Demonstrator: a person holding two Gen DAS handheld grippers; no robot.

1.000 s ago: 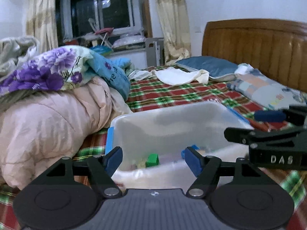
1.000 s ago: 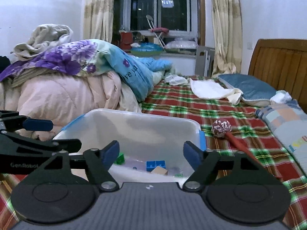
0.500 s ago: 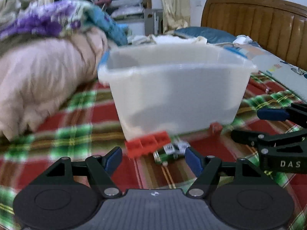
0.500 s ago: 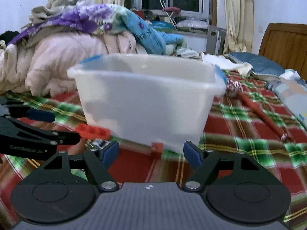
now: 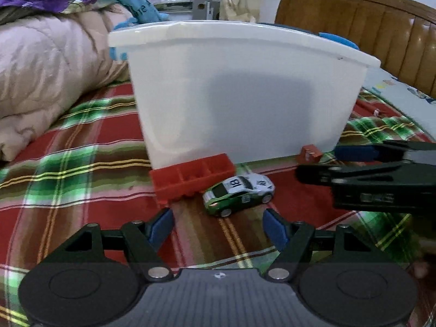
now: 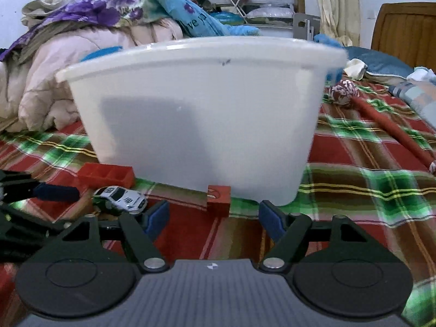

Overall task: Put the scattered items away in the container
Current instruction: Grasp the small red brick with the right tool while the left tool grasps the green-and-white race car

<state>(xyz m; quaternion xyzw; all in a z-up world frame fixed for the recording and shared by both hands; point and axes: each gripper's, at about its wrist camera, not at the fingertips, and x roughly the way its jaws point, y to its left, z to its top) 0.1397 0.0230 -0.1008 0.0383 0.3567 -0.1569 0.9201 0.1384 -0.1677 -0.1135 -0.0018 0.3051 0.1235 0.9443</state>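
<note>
A white plastic container (image 5: pixel 239 90) (image 6: pixel 201 114) stands on the plaid bedspread, and its inside is hidden by its near wall. Against its base lie a long red brick (image 5: pixel 190 177) (image 6: pixel 106 174), a green and white toy car (image 5: pixel 238 194) (image 6: pixel 122 197) and a small red brick (image 5: pixel 310 154) (image 6: pixel 218 197). My left gripper (image 5: pixel 218 226) (image 6: pixel 46 207) is open and low over the bed, with the car just ahead of its fingers. My right gripper (image 6: pixel 214 218) (image 5: pixel 317 163) is open too, with the small red brick just ahead between its fingers.
A pile of quilts (image 5: pixel 46 62) (image 6: pixel 81 54) rises at the left. A red stick with a patterned ball end (image 6: pixel 381 120) lies on the bedspread right of the container. Pillows (image 6: pixel 408 92) and a wooden headboard (image 5: pixel 368 27) are at the back right.
Both grippers have come down from above the container's rim to bed level in front of it. The container's inside has gone out of sight, and the car and red bricks have come into view.
</note>
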